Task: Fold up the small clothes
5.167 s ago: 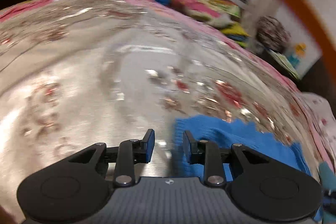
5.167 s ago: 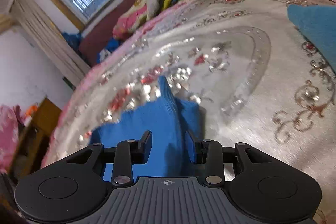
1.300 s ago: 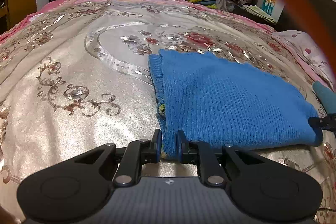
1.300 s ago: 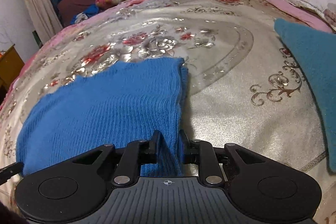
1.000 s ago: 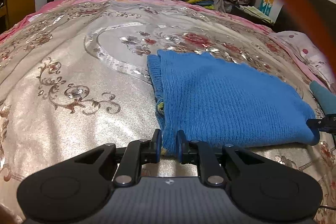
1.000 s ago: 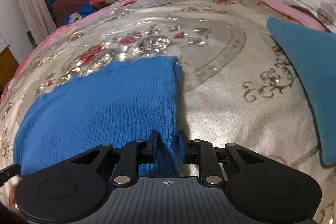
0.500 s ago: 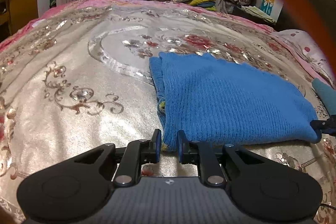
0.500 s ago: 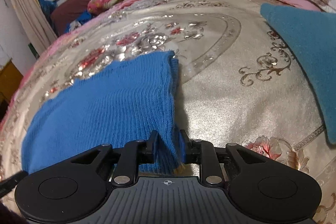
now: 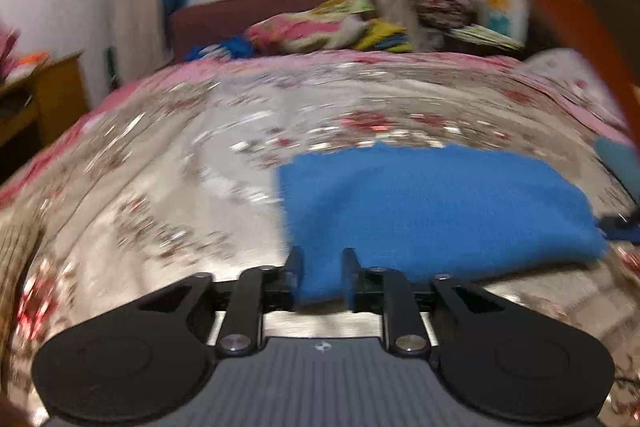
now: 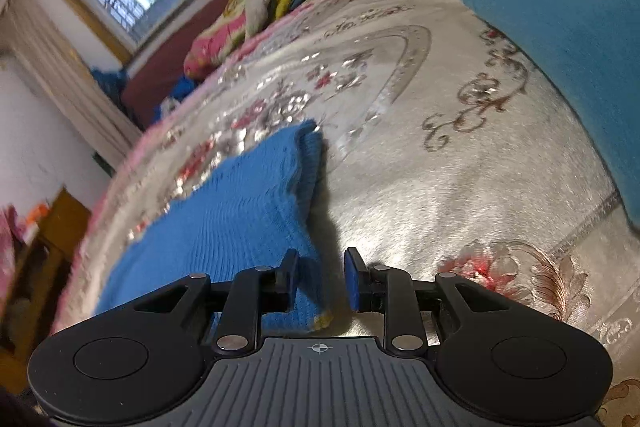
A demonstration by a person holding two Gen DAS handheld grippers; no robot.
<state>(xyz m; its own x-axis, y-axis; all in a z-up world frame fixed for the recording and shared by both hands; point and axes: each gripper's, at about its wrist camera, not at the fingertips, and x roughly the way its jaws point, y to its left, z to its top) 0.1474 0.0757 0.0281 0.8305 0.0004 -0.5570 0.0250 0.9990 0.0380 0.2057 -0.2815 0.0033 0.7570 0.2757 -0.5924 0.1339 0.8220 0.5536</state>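
A blue knit garment (image 9: 420, 203) lies folded flat on the silver floral bedspread (image 9: 160, 187). My left gripper (image 9: 322, 267) is at its near left corner. Its jaws are opening, and blue cloth still shows between them without being pinched. In the right wrist view the same garment (image 10: 224, 227) stretches away to the left. My right gripper (image 10: 320, 275) is at its near right corner, jaws opening. That corner lies against the left finger (image 10: 290, 275), with bare bedspread before the right pad. The left wrist view is blurred by motion.
A teal cloth (image 10: 560, 47) lies on the bed to the right of the garment. Bright bedding is heaped (image 9: 320, 31) at the far end under the window. A wooden cabinet (image 9: 52, 95) stands off the bed's left side. An orange strap (image 9: 560, 7) crosses the upper right.
Both pairs of jaws were pinched on the garment's near corners and have now spread apart. Both grippers have shifted and rolled, and the left view has gone blurry.
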